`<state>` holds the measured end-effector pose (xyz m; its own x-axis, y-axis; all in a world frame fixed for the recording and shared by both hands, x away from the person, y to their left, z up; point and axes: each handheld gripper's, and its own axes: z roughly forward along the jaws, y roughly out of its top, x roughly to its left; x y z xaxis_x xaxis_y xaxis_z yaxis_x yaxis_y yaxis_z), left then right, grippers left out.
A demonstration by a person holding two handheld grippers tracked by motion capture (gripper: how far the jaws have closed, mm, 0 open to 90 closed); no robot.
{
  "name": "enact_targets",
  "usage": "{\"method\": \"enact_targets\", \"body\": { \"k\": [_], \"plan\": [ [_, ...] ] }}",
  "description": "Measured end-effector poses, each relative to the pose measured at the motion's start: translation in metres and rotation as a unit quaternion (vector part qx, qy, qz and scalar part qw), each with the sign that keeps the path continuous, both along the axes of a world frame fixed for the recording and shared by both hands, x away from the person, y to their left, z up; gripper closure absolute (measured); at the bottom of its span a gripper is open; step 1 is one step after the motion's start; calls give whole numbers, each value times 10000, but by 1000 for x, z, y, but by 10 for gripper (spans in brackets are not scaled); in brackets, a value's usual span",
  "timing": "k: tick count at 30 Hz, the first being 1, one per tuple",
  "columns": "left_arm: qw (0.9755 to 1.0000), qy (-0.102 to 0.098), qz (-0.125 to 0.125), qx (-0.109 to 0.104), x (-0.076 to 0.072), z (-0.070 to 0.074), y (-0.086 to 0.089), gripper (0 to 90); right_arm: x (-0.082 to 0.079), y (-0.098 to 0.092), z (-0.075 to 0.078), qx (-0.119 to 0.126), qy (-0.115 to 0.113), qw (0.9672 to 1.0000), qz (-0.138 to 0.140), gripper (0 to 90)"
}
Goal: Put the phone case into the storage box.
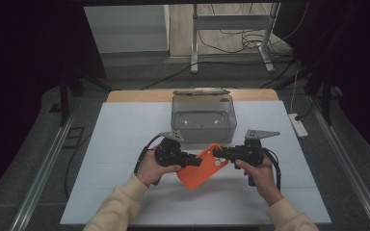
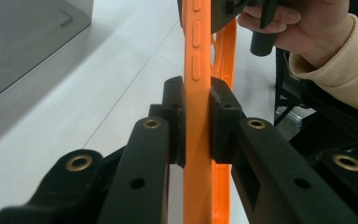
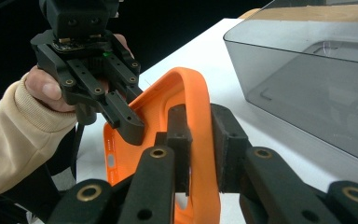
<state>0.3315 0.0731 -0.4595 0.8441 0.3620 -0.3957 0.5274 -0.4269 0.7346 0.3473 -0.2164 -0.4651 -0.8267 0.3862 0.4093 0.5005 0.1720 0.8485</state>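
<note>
An orange phone case [image 1: 203, 167] hangs tilted just above the white table sheet [image 1: 125, 144], held from both sides. My left gripper [image 1: 198, 162] is shut on its left edge; in the left gripper view the pads [image 2: 175, 116] press on the thin case rim [image 2: 197, 149] edge-on. My right gripper [image 1: 217, 154] is shut on the case's upper right end. The right gripper view has its jaws clamped over the curved corner of the case [image 3: 186, 84], with the left gripper [image 3: 128, 123] gripping the far edge. A hand in a cream sleeve holds each gripper.
A clear grey plastic box [image 1: 203, 118] stands just behind the grippers, its lid [image 1: 201, 92] lying behind it at the table's far edge. A white power strip [image 1: 298, 125] lies off the table's right side. A metal stand [image 1: 231, 33] is on the floor beyond.
</note>
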Motion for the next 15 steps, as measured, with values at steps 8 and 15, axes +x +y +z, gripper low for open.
{"method": "enact_targets", "body": {
  "k": [8, 15],
  "plan": [
    [10000, -62, 37, 65, -1, 1, -1, 795, 0, 0, -1, 27, -6, 10000, -21, 766],
    [9998, -119, 64, 112, -2, 3, -1, 796, 0, 0, -2, 29, -80, 9999, -76, 673]
  ]
}}
